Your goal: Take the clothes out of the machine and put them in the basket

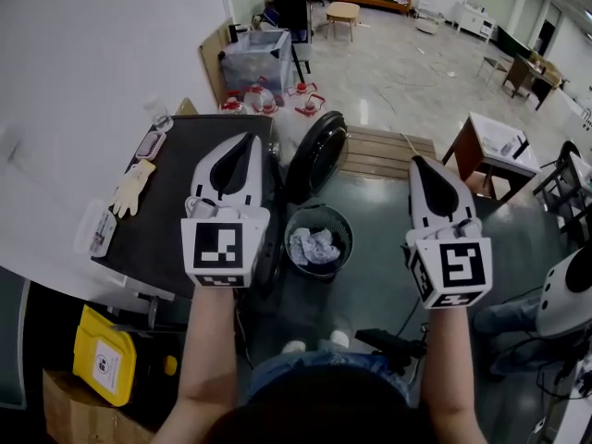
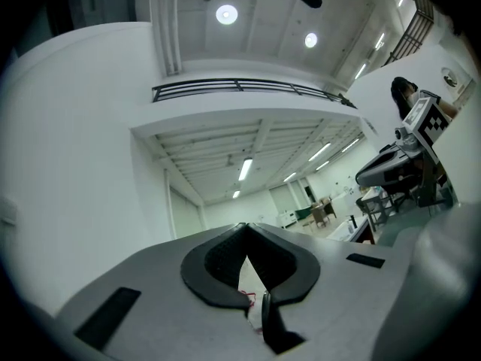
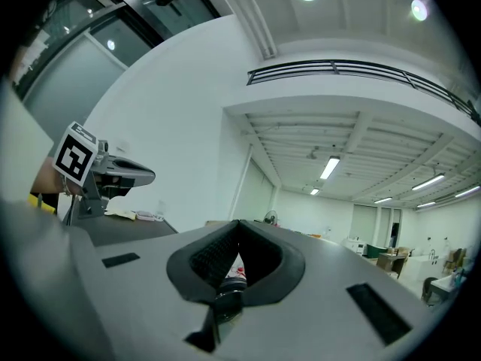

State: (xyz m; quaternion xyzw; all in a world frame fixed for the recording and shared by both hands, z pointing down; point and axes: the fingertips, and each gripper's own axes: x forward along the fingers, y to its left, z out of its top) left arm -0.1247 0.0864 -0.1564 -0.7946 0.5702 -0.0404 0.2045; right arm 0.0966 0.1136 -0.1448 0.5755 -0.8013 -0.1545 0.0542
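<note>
Left gripper (image 1: pixel 244 141) clenched, jaws tip to tip, nothing btwn them; it hangs above the dark top of the machine (image 1: pixel 171 225). Right gripper (image 1: pixel 417 161) also clenched & empty, well apart to the right, over the floor. Btwn & below the two: round basket (image 1: pixel 346 229) on the floor w/ pale crumpled clothes (image 1: pixel 313 246) inside, just beside the machine's open round door (image 1: pixel 317 155). Glove (image 1: pixel 132 189) lies on the machine top, left side.
</note>
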